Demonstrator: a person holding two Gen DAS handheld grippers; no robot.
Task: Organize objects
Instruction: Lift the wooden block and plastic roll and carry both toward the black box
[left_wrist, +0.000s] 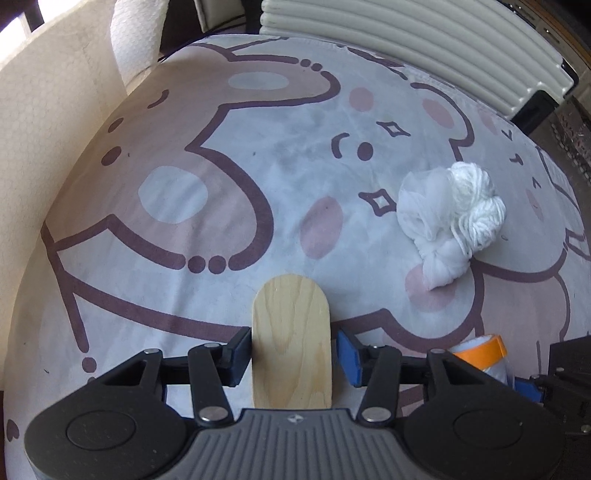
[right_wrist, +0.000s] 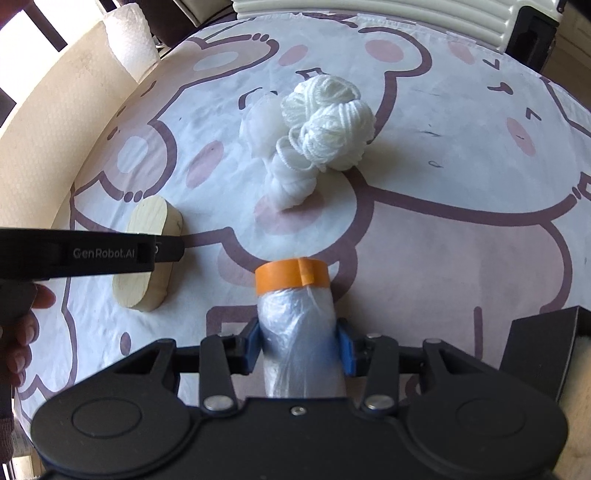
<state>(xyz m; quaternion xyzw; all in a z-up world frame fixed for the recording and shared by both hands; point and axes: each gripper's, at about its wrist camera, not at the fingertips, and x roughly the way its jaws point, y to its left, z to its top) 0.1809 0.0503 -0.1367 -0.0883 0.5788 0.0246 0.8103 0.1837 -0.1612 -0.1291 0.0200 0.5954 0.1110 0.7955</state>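
A flat oval wooden block (left_wrist: 291, 339) lies on the cartoon-print tablecloth (left_wrist: 221, 166) between the blue pads of my left gripper (left_wrist: 292, 352); the left pad touches it and a small gap shows at the right pad. The block also shows in the right wrist view (right_wrist: 147, 254), under the left gripper (right_wrist: 92, 254). My right gripper (right_wrist: 300, 349) is shut on a roll of clear plastic film with orange tape at its end (right_wrist: 297, 325); the roll shows in the left wrist view (left_wrist: 484, 354). A bundle of white yarn and mesh (right_wrist: 314, 129) lies ahead; it also shows in the left wrist view (left_wrist: 450, 218).
A paper towel roll (right_wrist: 129, 37) stands at the far left edge beside a cream cushioned seat back (left_wrist: 44, 129). A ribbed cream appliance (left_wrist: 424, 48) sits at the back right. A black box (right_wrist: 543, 354) is at the near right.
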